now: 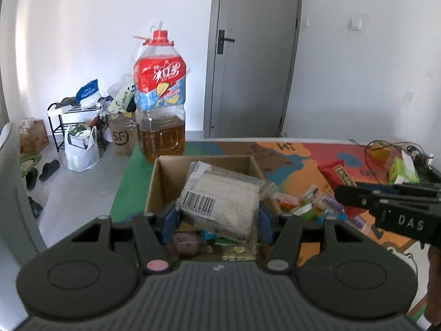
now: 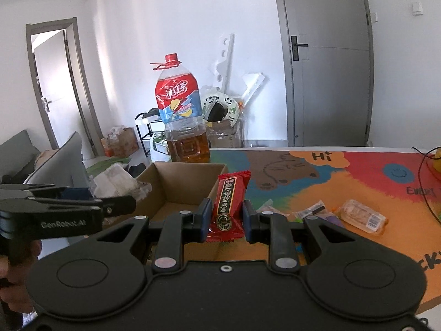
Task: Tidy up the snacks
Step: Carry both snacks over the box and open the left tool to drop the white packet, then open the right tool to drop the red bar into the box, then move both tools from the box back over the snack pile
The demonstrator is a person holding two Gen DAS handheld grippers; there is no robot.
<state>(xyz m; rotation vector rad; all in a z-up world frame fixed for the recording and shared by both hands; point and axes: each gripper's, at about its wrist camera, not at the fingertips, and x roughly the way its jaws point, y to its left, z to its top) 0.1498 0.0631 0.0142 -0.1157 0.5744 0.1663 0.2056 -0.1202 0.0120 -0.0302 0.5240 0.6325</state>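
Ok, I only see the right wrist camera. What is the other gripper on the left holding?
Observer: The left gripper is shut on a clear plastic snack pack with a white barcode label.
Kid: Is anything under it?
Observer: A small purple wrapped snack lies in the brown cardboard box below.
Kid: Anything else hidden from me?
Observer: A light green carton stands at the colourful table's far right.

Layout: box (image 2: 176, 190) on counter (image 2: 330, 171).
Bottle (image 2: 183, 115) behind box; loose snacks (image 2: 361, 216) on counter right of box.
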